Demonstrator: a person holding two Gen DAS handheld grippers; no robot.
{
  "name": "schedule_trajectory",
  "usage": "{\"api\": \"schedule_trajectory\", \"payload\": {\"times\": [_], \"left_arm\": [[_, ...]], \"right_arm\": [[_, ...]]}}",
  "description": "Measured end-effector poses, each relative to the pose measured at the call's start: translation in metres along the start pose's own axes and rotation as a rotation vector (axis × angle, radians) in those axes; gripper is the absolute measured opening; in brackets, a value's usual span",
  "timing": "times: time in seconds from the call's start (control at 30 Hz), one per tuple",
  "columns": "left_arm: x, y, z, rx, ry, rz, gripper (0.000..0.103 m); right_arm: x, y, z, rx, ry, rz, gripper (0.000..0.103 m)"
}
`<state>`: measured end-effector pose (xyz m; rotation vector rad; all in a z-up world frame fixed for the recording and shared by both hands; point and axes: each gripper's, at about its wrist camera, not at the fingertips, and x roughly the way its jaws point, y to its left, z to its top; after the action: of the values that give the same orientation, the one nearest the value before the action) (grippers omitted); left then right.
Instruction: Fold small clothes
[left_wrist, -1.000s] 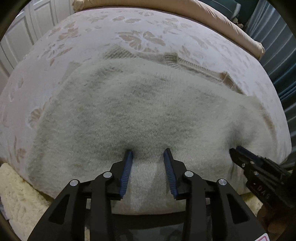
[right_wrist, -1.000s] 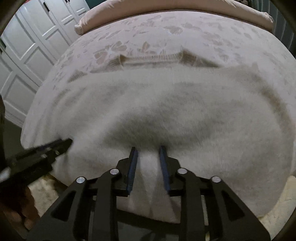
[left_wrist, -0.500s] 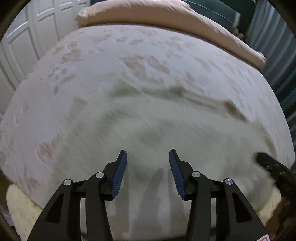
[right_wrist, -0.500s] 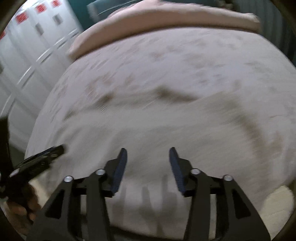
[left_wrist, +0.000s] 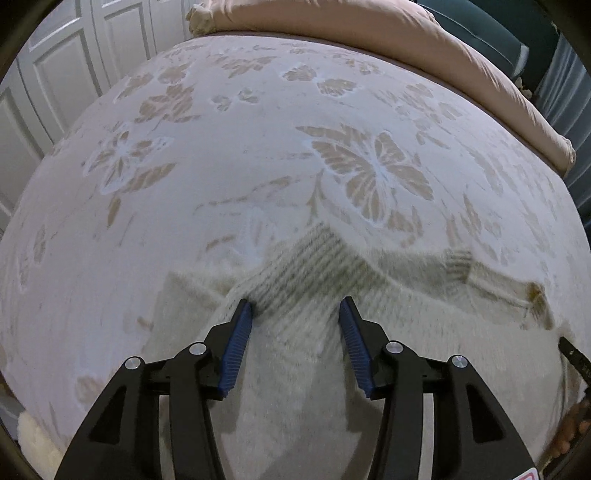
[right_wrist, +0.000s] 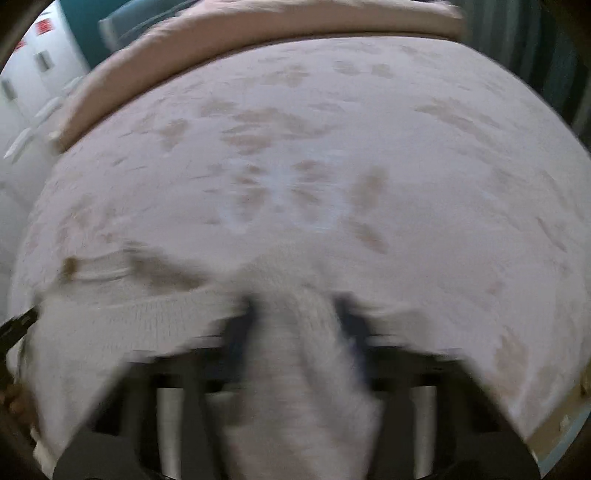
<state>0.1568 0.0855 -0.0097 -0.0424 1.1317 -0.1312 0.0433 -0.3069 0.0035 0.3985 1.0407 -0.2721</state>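
A cream knit sweater lies on the bed, its ribbed edge just ahead of my left gripper. The left jaws are opening; a hump of the knit lies between the blue pads without being squeezed. The right wrist view is badly blurred. There my right gripper is closing, and a thick ridge of the sweater fills the gap between its fingers. The right gripper's tip shows at the left view's right edge. The left gripper's tip shows at the right view's left edge.
The pale bedspread with beige butterflies stretches ahead of the sweater. A pink rolled duvet lies along its far side. White panelled doors stand to the left. A fleecy rug lies below the bed's near edge.
Both grippers have travelled forward over the sweater to its far ribbed edge. The left jaws have widened. The right jaws opened wide, then came in on a ridge of knit.
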Motion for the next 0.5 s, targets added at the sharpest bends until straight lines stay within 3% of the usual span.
{"api": "schedule_trajectory", "payload": {"times": [0.2, 0.3, 0.37, 0.43, 0.5], "left_arm": [[0.015, -0.007, 0.01, 0.043, 0.0, 0.034, 0.051], [0.022, -0.01, 0.013, 0.064, -0.011, 0.052, 0.055], [0.025, -0.014, 0.012, 0.083, -0.026, 0.075, 0.058], [0.026, -0.017, 0.01, 0.095, -0.037, 0.094, 0.059], [0.023, -0.018, 0.009, 0.098, -0.042, 0.099, 0.059]], "right_arm": [[-0.041, 0.002, 0.019, 0.052, -0.174, 0.029, 0.009], [-0.013, -0.016, 0.021, 0.091, -0.111, -0.014, 0.009], [0.025, -0.025, 0.012, 0.107, -0.001, -0.03, 0.01], [0.024, -0.027, 0.009, 0.112, -0.033, -0.031, 0.012], [0.014, -0.024, 0.013, 0.129, -0.036, -0.05, 0.022]]}}
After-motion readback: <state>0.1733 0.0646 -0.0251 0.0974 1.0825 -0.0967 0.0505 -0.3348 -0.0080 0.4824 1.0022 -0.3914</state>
